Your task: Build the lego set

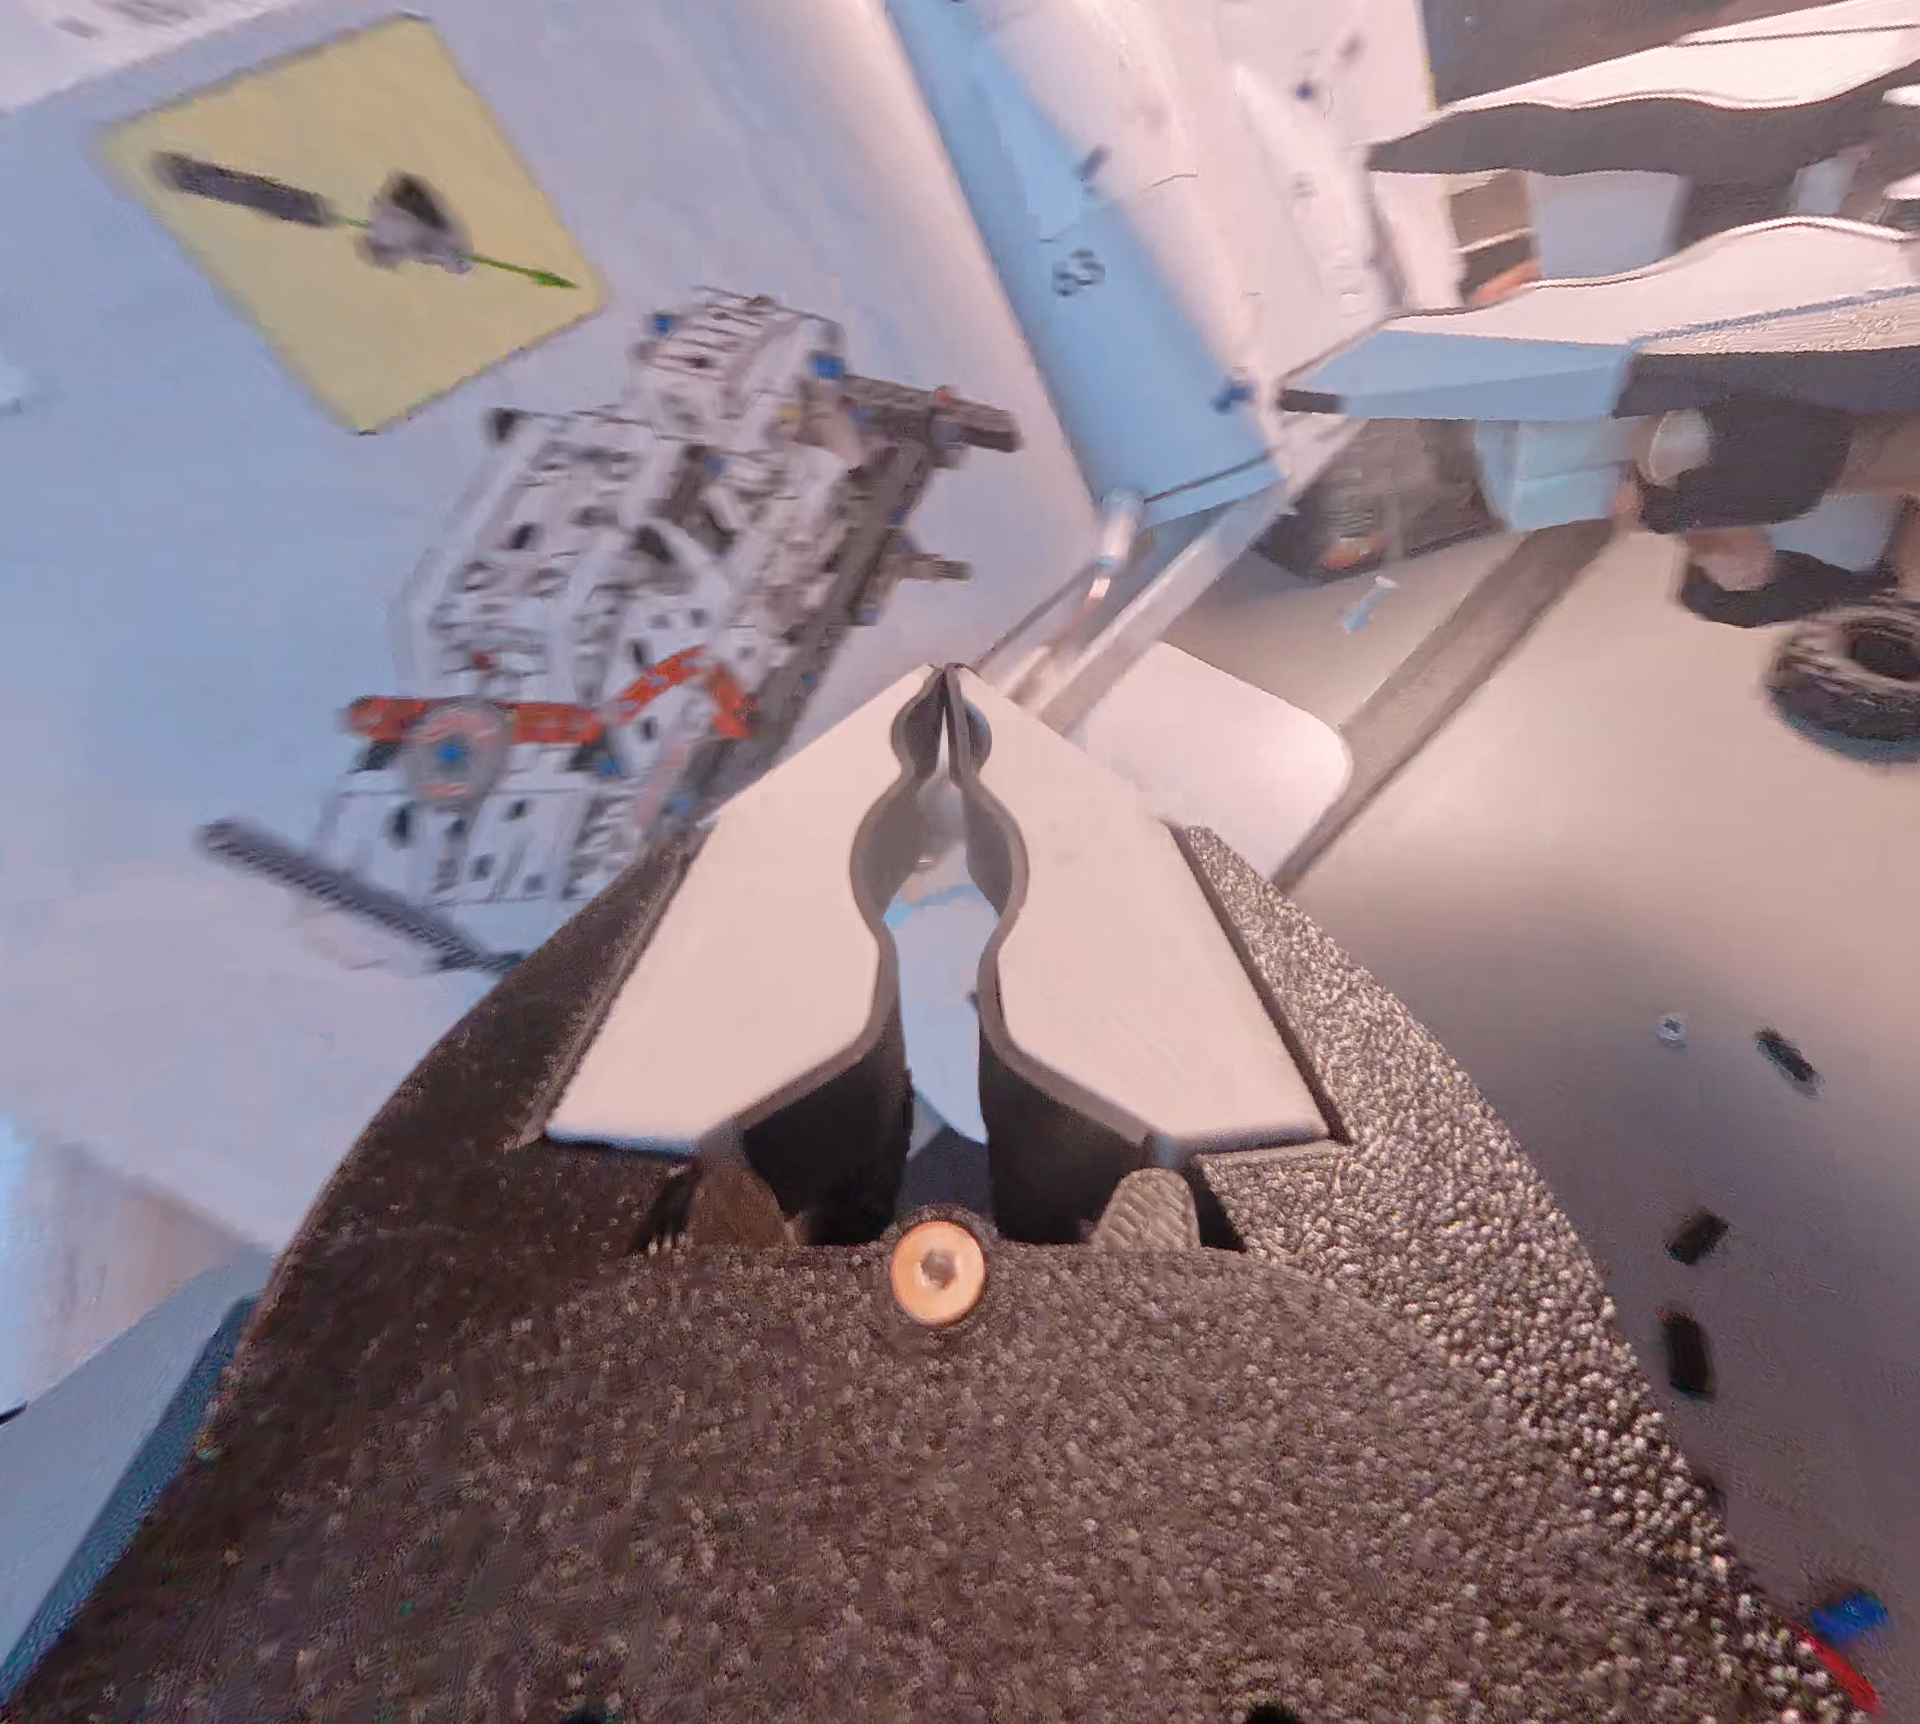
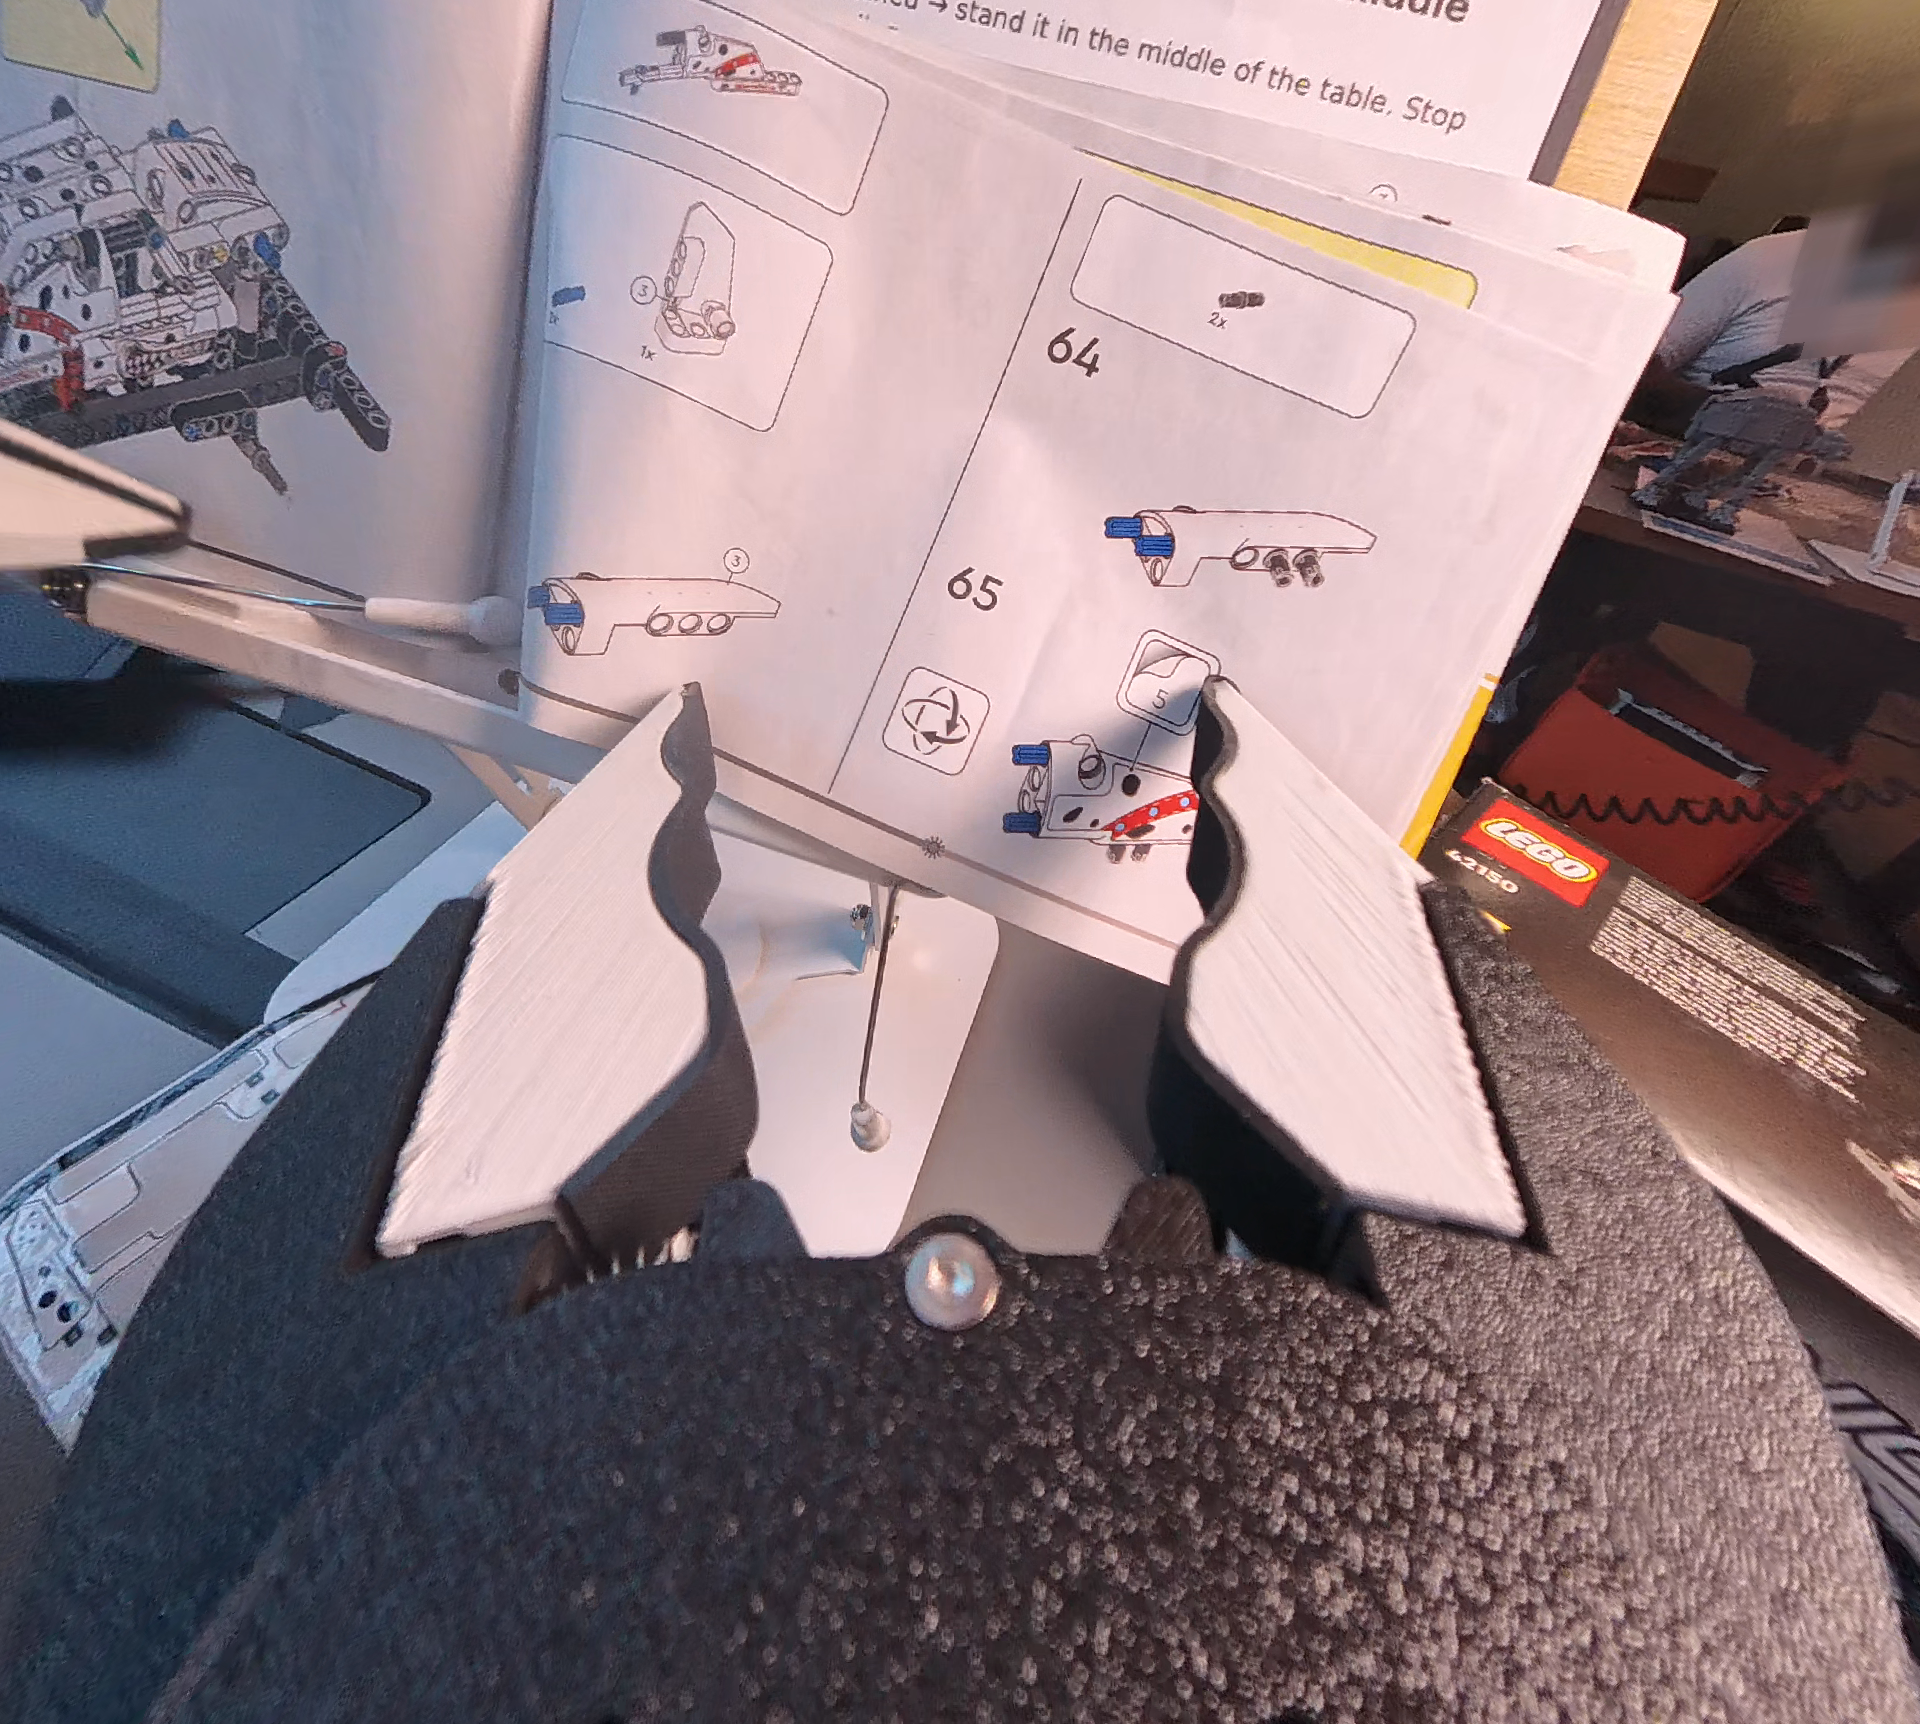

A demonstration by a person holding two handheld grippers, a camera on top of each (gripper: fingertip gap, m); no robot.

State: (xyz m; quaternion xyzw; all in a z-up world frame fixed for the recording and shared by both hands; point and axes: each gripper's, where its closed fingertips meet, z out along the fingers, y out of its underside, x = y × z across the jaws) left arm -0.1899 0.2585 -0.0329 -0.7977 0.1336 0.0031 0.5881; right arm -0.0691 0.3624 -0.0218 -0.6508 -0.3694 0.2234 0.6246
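Booklet (image 2: 935, 386) is standing open on a stand (image 2: 904, 1009), propped for reading. Right gripper (image 2: 945, 698) is gaping wide and empty at its 6 o'clock edge; left gripper (image 1: 943, 677) is pinched closed, with nothing visibly held.

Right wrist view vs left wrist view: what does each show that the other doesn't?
Only the right wrist view: the black set box at right, a grey walker model on a far table, and the right gripper, jaws open, facing the booklet's right page.

Only the left wrist view: a black tyre, small dark pieces on the dark tabletop, and the left gripper, jaws closed.

Both: the open instruction booklet on its stand, with the yellow inset.
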